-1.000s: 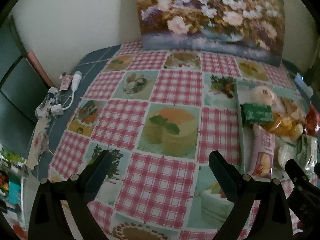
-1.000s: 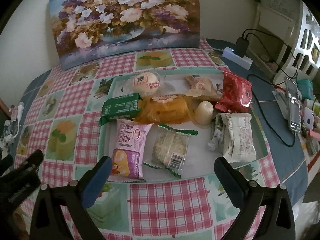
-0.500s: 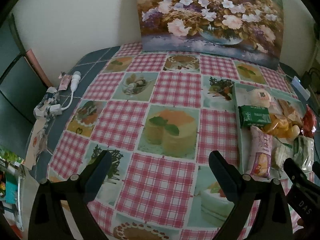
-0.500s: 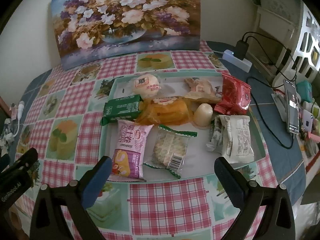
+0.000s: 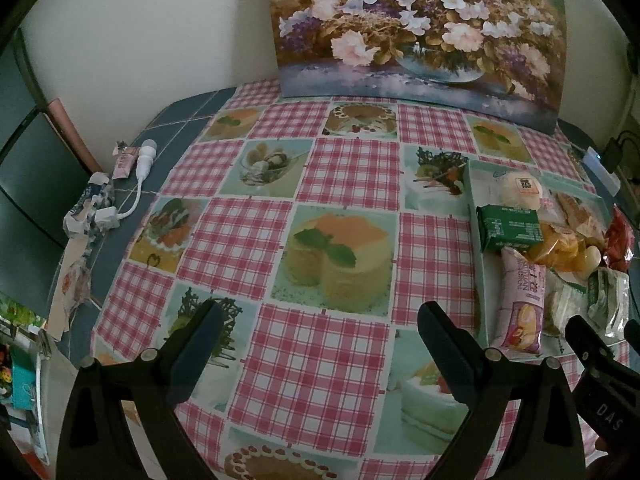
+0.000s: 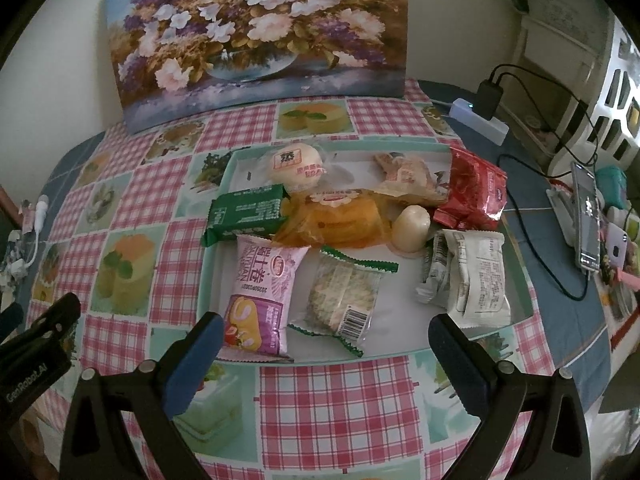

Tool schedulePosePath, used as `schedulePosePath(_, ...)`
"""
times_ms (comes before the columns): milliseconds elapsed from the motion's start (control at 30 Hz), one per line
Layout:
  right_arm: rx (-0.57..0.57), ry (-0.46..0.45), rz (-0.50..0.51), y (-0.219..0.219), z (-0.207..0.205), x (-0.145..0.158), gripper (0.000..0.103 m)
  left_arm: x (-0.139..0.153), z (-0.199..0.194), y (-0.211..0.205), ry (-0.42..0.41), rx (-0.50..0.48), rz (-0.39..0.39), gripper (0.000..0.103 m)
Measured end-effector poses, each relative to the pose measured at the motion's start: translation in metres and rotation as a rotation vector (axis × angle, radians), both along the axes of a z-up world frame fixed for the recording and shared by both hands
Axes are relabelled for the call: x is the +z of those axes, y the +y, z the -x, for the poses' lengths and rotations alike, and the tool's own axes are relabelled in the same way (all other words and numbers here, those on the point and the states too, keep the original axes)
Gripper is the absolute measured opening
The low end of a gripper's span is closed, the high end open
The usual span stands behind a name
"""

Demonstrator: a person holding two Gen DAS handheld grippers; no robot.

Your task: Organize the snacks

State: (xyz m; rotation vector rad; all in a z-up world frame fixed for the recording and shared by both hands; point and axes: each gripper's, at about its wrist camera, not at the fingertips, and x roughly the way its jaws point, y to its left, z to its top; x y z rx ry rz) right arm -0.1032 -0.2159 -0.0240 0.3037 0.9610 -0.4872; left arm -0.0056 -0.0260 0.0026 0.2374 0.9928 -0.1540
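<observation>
While both claws gape wide and hold nothing, the right claw (image 6: 324,344) hangs near the tray (image 6: 400,354) of snacks (image 6: 260,292); the left claw (image 5: 320,332) hangs over bare cloth (image 5: 240,232).

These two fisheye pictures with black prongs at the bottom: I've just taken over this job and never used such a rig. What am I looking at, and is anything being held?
No robot arm here: a person holds a two-finger gripper in each hand, and each gripper carries a camera that looks forward along its fingers.

The black prongs are those fingers. The left gripper looks over a bare part of the checked tablecloth. The right gripper faces a pale tray of wrapped snacks, among them a pink packet, a green packet, a red packet and a clear wrapped biscuit.

Each gripper shows at the edge of the other's picture. A flower painting leans against the wall behind.

Both grippers are open and hold nothing. No snack has been picked up yet.
</observation>
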Motion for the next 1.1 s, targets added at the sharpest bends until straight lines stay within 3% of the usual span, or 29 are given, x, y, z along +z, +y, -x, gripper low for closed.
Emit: schedulePosePath(1100, -0.001, 0.0, -0.001, 0.0004, -0.0004, -0.0006, 0.103, 0.0027, 0.0012, 0.0001, -0.009, -0.013, 0.025, 0.098)
